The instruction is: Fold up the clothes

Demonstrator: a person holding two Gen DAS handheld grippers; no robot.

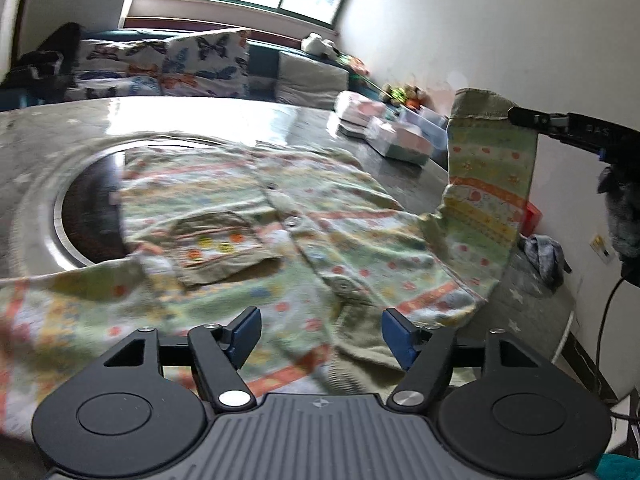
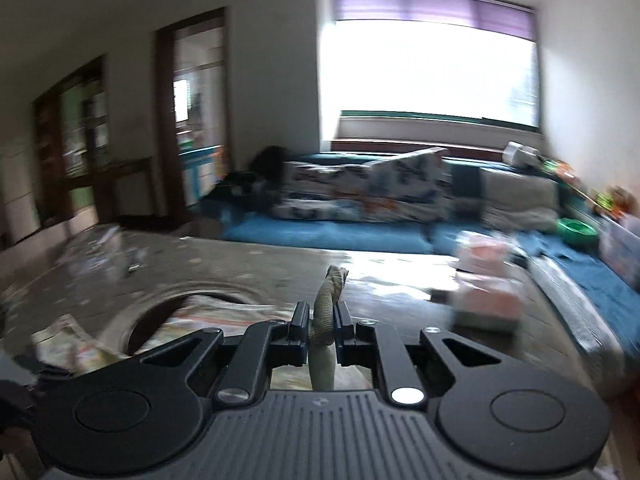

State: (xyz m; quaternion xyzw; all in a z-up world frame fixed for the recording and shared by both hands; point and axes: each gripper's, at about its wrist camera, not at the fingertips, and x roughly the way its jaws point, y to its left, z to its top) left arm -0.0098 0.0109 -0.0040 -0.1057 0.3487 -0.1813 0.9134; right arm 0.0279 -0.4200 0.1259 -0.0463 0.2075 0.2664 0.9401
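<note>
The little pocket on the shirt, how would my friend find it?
Start at the big round table. A stripy green shirt lies spread on it. The pocket is the olive-edged square patch left of the buttons.

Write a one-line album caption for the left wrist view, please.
Open left gripper hovers over a patterned cardigan on the table while the right gripper lifts its sleeve.

Bright window [image 2: 436, 72] w/ blue sofa [image 2: 320, 236] below, white walls [image 1: 480, 32].
</note>
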